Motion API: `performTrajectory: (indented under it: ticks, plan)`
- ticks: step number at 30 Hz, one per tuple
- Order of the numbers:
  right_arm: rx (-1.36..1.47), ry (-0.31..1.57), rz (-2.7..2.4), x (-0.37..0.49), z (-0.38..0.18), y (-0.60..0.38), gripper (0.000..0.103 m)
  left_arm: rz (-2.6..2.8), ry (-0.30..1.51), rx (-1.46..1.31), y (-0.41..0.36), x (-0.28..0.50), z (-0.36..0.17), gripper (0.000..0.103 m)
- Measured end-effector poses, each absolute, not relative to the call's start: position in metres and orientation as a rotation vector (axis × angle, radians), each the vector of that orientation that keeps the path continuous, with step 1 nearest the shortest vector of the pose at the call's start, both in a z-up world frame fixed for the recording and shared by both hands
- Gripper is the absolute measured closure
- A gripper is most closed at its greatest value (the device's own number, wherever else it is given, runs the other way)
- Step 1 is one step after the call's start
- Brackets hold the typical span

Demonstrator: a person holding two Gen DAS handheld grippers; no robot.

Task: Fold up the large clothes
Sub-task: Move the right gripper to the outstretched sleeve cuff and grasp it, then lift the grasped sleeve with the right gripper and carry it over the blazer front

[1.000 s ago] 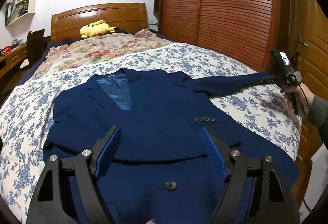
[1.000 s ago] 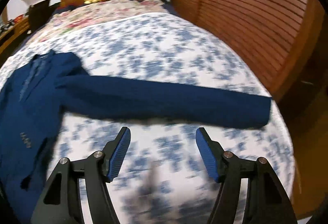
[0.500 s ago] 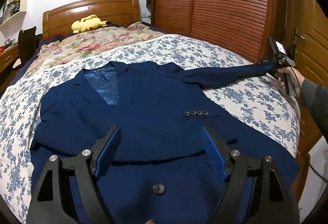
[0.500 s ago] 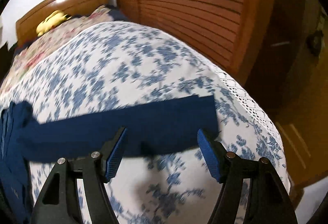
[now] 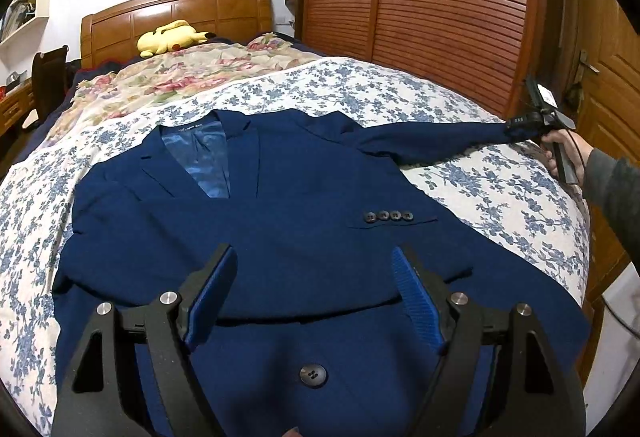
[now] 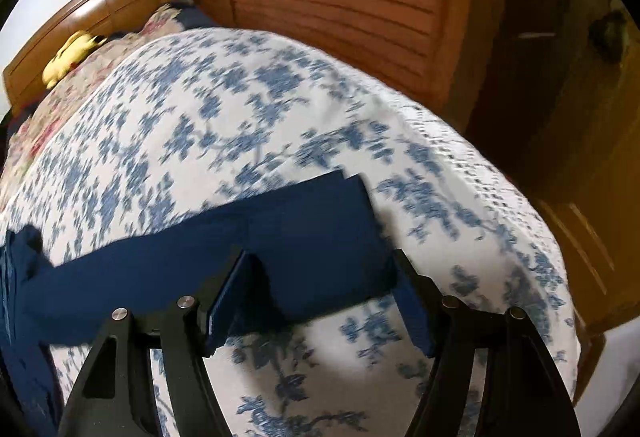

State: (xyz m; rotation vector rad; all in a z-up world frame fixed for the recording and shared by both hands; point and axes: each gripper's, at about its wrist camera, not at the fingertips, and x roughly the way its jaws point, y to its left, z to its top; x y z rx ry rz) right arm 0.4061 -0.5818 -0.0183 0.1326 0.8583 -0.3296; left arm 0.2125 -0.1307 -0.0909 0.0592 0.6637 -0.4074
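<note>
Navy jacket (image 5: 280,237) lies flat, front up, on the floral bedspread (image 5: 480,181). My left gripper (image 5: 314,277) hangs wide apart over its lower front. My right gripper (image 6: 320,277), jaws wide, straddles the outstretched sleeve (image 6: 280,237) nr its cuff end, not pinching.

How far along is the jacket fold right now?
Done: one sleeve is folded across the jacket. In hand: the right gripper, open, straddles the outstretched sleeve's cuff. Left: that sleeve and the body fold. The left gripper hovers open.
</note>
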Motion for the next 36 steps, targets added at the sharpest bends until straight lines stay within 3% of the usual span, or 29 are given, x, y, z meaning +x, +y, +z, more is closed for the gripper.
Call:
performTrajectory:
  ticks: [1, 3, 4, 20, 36]
  plan:
    - [0.096, 0.867, -0.336, 0.407, -0.019, -0.577, 0.055, -0.407, 0.664, 0.06, -0.131, 0.212, -0.091, 0.023]
    - [0.027, 0.87, -0.333, 0.407, -0.015, -0.563, 0.08, -0.407, 0.666, 0.064, -0.131, 0.212, -0.09, 0.023]
    - [0.007, 0.837, -0.296, 0.404, -0.007, -0.554, 0.082, -0.409, 0.663, 0.065, -0.132, 0.21, -0.09, 0.023]
    - [-0.191, 0.627, 0.052, 0.335, 0.089, -0.388, 0.087, -0.395, 0.612, 0.05, -0.108, 0.184, -0.073, 0.023]
    - [-0.327, 0.549, 0.269, 0.285, 0.12, -0.261, 0.087, -0.338, 0.587, 0.035, -0.056, 0.167, -0.06, 0.023]
